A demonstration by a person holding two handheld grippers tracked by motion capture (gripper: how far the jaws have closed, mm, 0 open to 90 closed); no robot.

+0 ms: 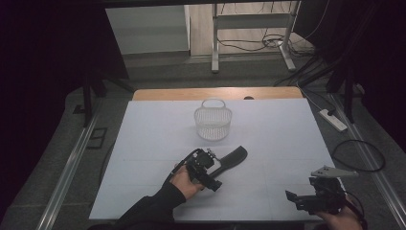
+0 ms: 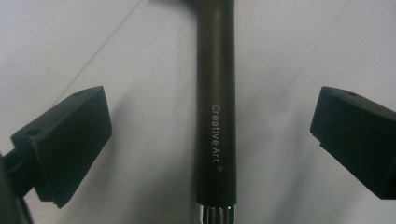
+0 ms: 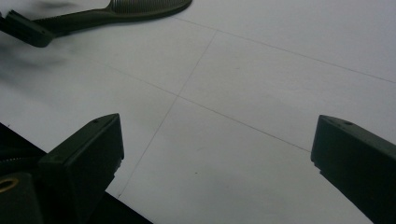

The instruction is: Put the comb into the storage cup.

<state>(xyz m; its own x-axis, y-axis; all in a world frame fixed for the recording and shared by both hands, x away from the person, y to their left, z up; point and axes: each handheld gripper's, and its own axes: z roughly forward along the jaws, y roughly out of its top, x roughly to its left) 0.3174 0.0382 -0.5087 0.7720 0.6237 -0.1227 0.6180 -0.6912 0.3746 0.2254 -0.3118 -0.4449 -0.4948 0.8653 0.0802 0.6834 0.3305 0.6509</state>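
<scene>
A black comb (image 1: 234,157) with a long handle lies flat on the white table sheet (image 1: 287,143), just in front of a white wire basket (image 1: 213,122). My left gripper (image 1: 209,172) hovers over the handle end, held by a hand in a dark sleeve. In the left gripper view the handle (image 2: 216,93), printed "Creative Art", runs straight up between the wide-apart jaws of my left gripper (image 2: 215,135), and neither pad touches it. My right gripper (image 1: 296,198) rests open near the table's front right corner, with bare sheet between its jaws (image 3: 219,158). The toothed head of the comb (image 3: 140,7) shows far off.
The wire basket stands upright at the middle back of the sheet, with a strip of wooden table edge (image 1: 167,93) behind it. On the floor to the right lie a power strip (image 1: 333,120) and a looped cable (image 1: 359,155). A desk frame (image 1: 215,43) stands beyond.
</scene>
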